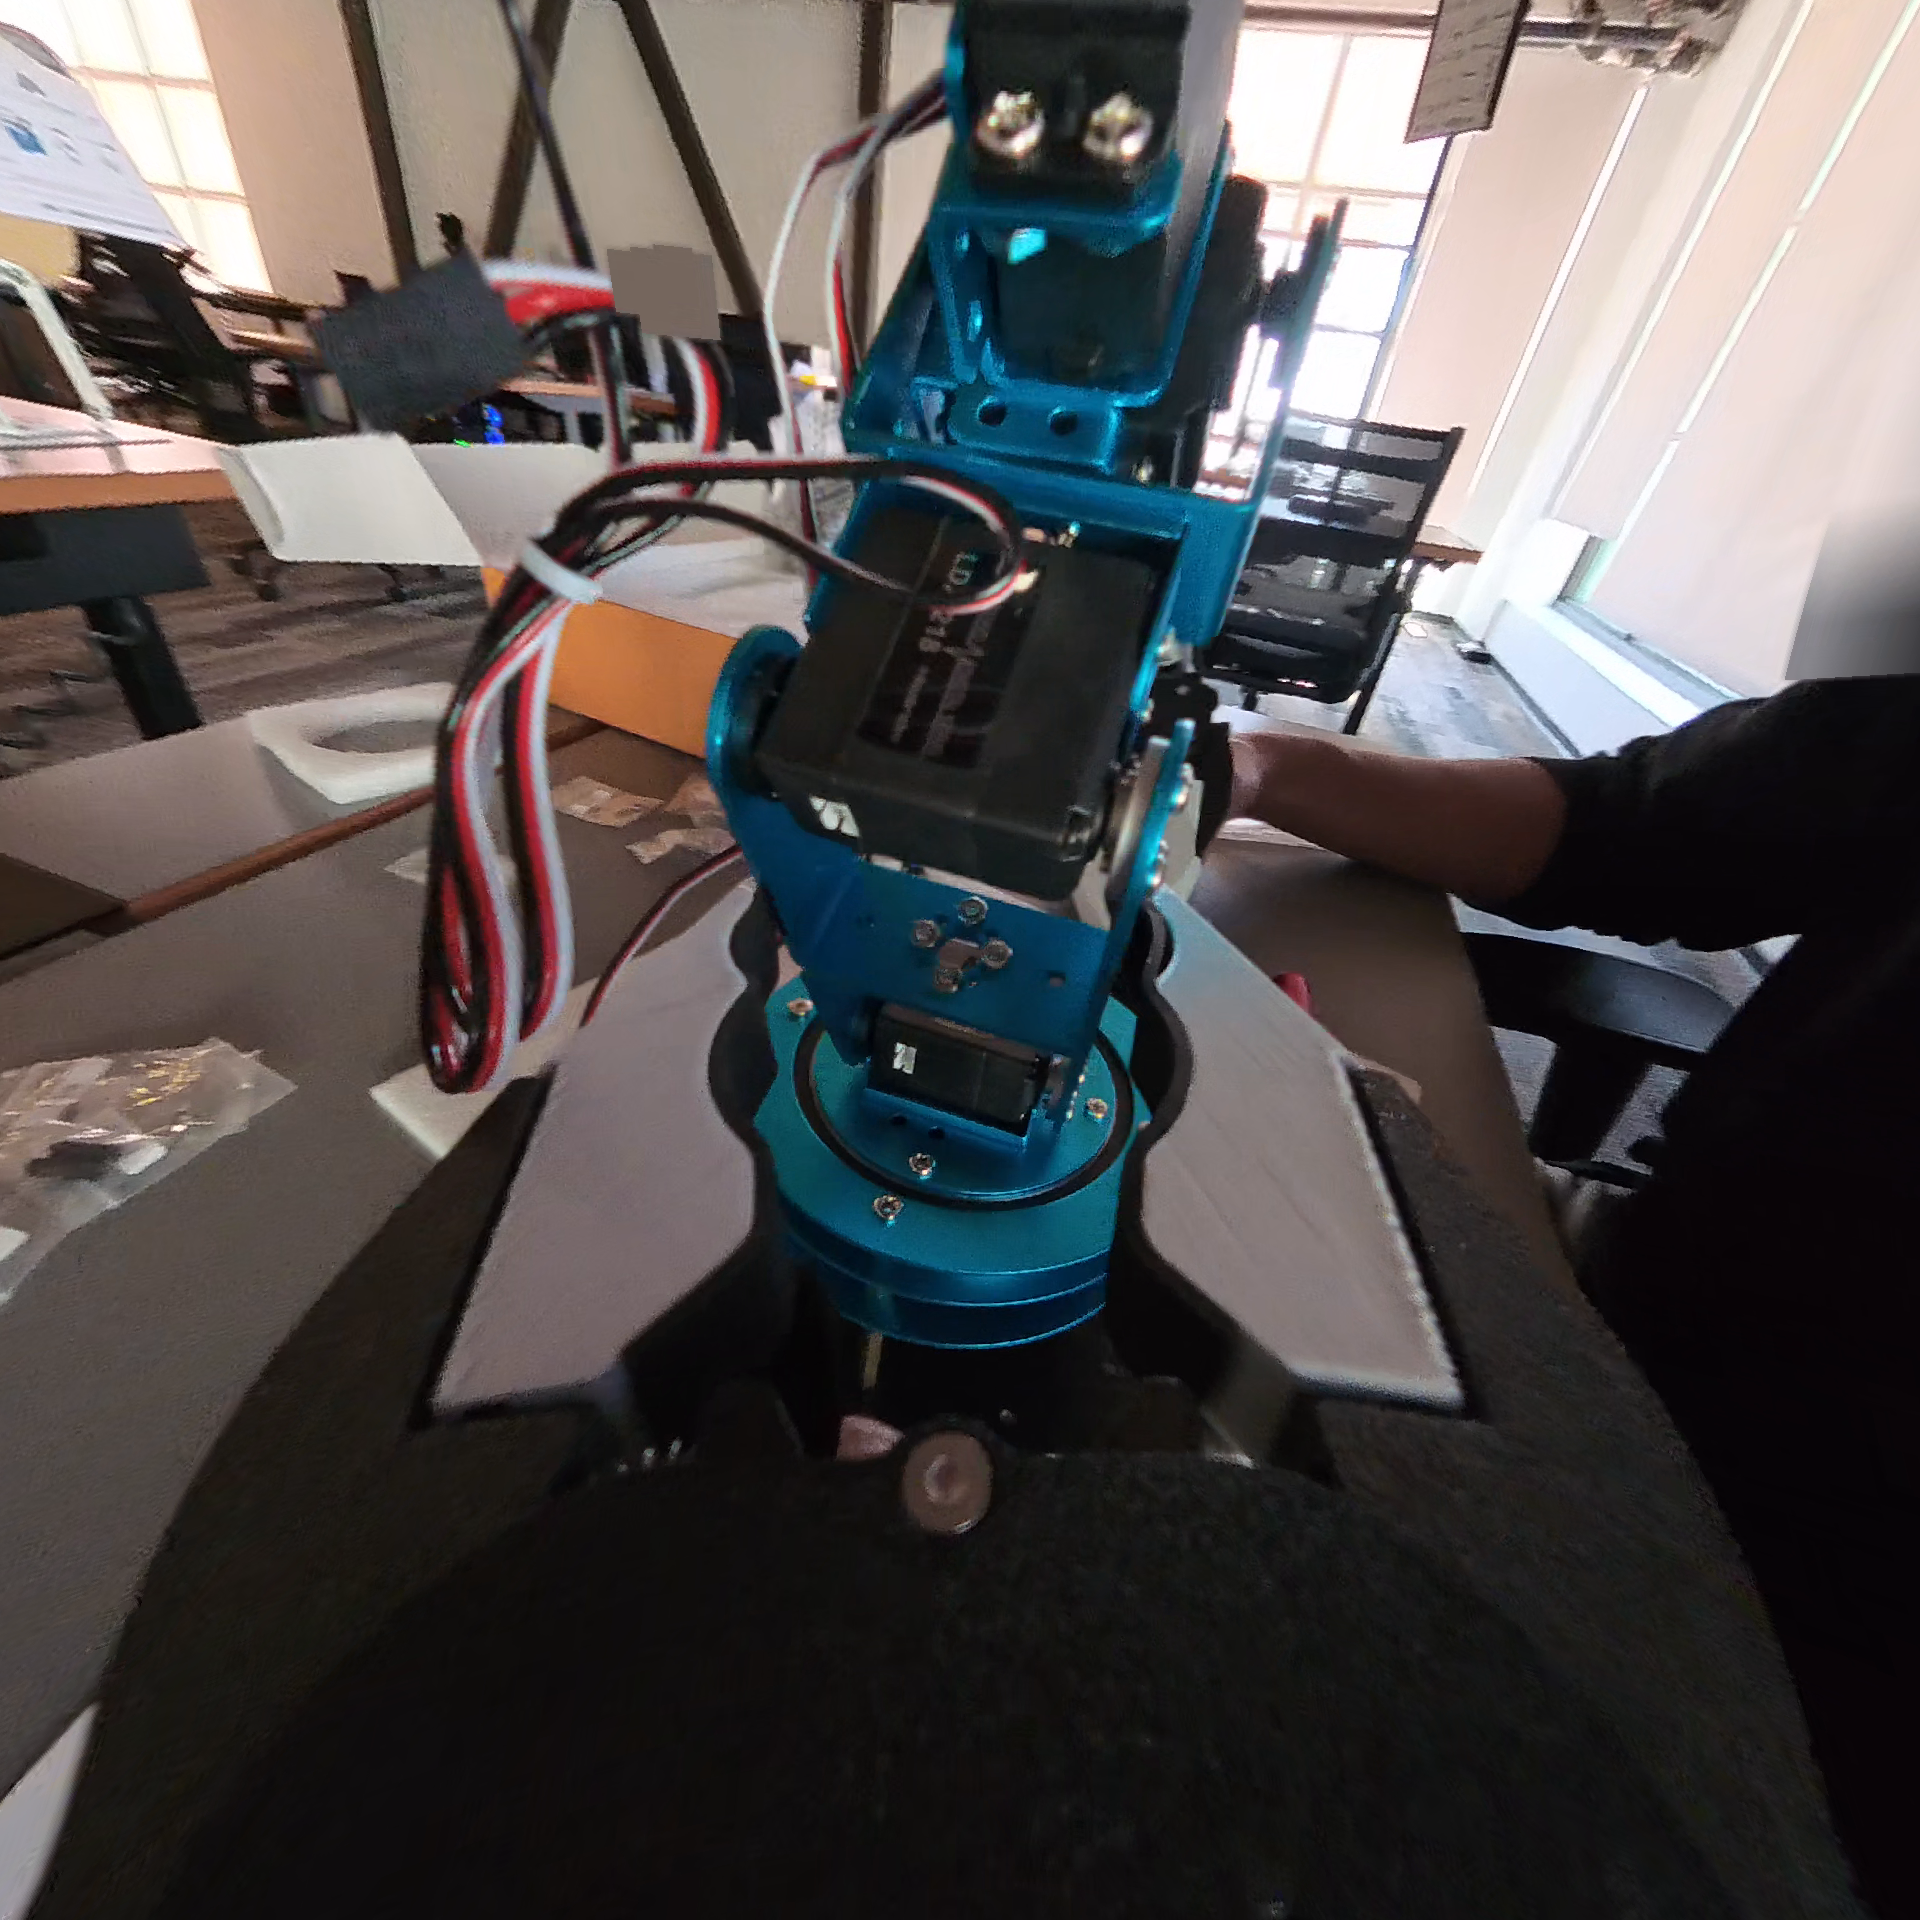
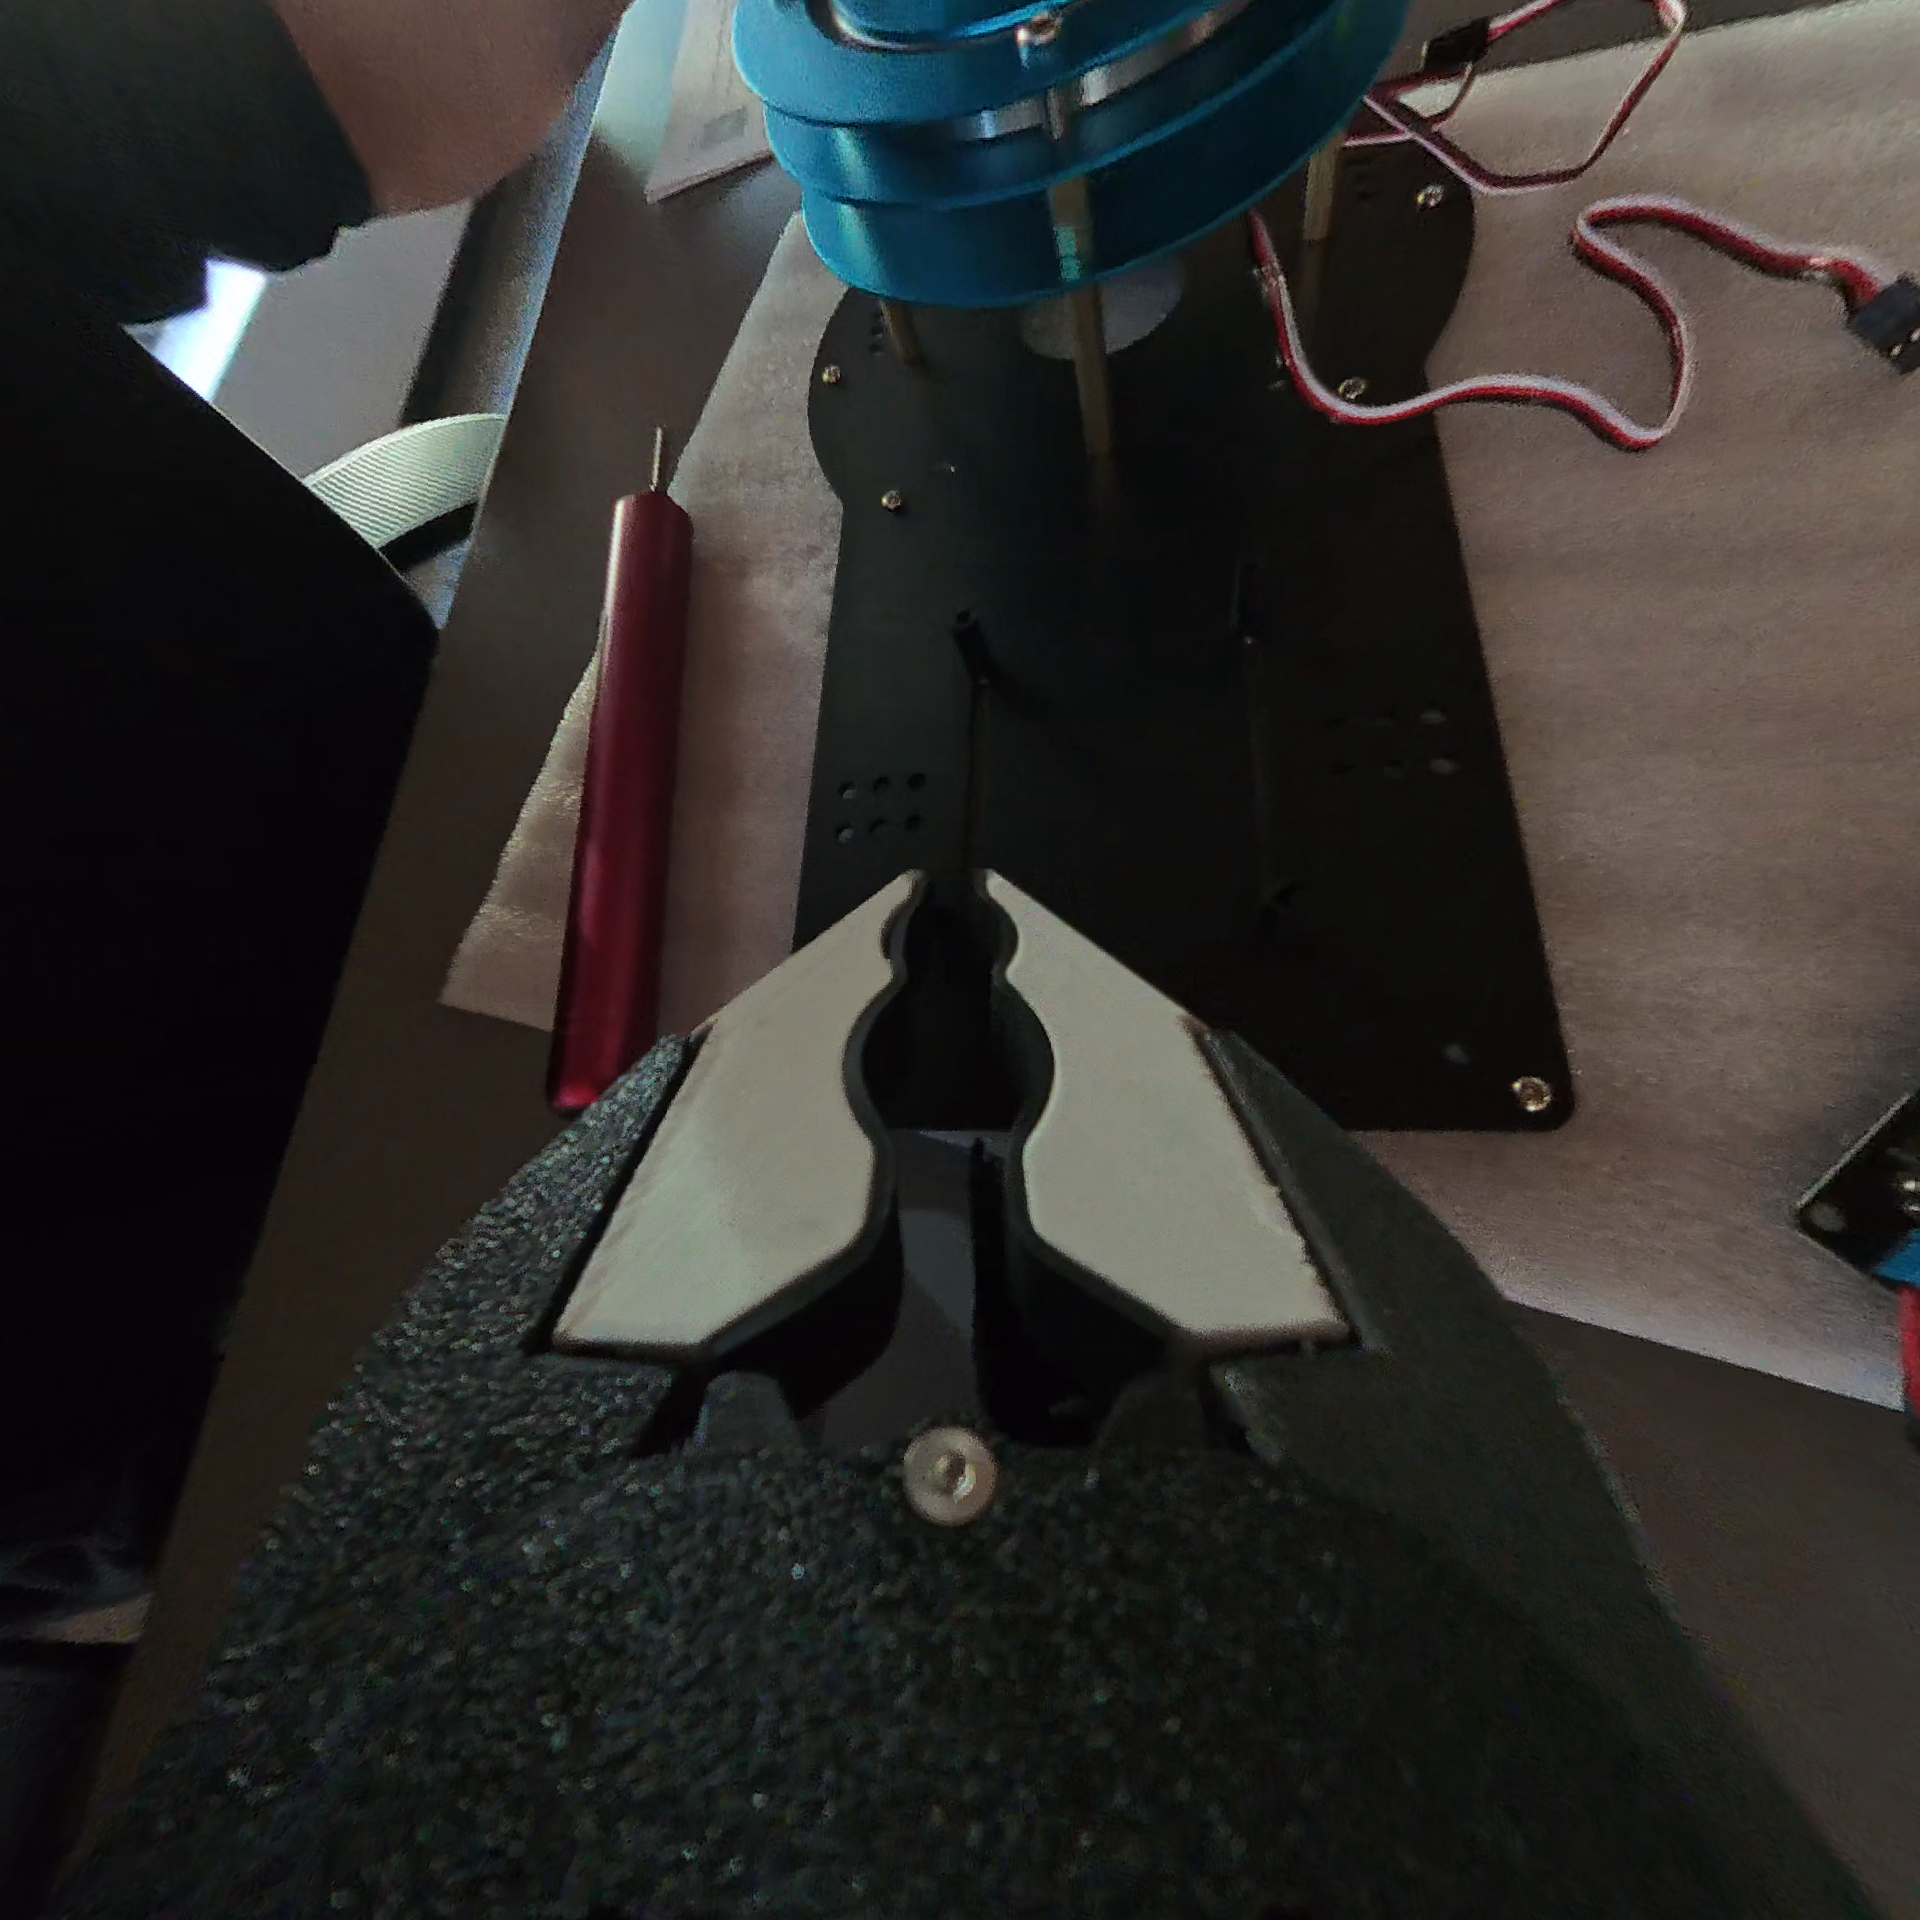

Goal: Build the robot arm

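In the left wrist view my left gripper (image 1: 951, 1039) is shut on the round base (image 1: 935, 1236) of a small blue metal robot arm (image 1: 966, 727) with black servos. Its white pads (image 1: 623, 1195) press on both sides of the base. A bundle of red, white and black servo wires (image 1: 488, 831) hangs to the left. In the right wrist view my right gripper (image 2: 954, 883) is shut on a thin black rod-like tool (image 2: 974, 727). The tool points along a black base plate (image 2: 1143, 831) toward the blue base (image 2: 1039, 156), which stands on brass standoffs (image 2: 1091, 384).
A red-handled screwdriver (image 2: 623, 790) lies left of the plate on a pale sheet (image 2: 1662, 727). Loose servo wires (image 2: 1621, 343) and a small circuit board (image 2: 1870, 1195) lie at the right. A person's arm (image 1: 1455, 810) rests behind the arm. Bags of small parts (image 1: 125, 1112) lie left. Tip to tip, the grippers are about 25 cm apart.
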{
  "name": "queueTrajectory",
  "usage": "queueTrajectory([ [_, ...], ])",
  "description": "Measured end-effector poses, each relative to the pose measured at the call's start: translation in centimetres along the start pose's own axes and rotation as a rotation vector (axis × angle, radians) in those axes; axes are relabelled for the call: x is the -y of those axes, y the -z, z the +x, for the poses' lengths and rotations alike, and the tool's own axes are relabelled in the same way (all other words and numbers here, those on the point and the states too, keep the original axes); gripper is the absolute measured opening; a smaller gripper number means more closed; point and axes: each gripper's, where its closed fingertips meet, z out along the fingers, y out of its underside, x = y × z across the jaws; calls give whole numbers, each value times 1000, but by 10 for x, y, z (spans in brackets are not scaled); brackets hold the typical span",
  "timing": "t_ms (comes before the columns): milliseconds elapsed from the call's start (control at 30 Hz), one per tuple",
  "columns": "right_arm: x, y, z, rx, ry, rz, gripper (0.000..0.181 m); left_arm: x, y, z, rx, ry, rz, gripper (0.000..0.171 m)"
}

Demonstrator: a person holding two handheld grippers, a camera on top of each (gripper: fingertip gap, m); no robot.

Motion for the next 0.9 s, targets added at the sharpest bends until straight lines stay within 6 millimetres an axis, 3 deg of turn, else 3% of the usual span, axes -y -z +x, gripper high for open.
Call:
queueTrajectory([
  [67, 1, 1, 2, -2, -4, 13, 13, 0, -1, 0, -24, 29, 6, 67],
  [133, 7, 6, 2, -27, 24, 28, 35, 0, -1, 0, -30, 44, 18, 67],
  [233, 28, 14, -10, -68, 86, 94, 55, -1, -1, -1, -30, 85, 7, 67],
  [467, 25, -16, -10, -435, 386, -176, 72, -1, -2, -3, -20, 163, -9, 67],
  [733, 27, -26, -5, -569, 441, -220, 46, 6, -8, -19, -22, 308, -13, 67],
  [900, 27, -23, 5, -752, 625, -342, 27, 12, -15, -35, -20, 406, -33, 67],
])
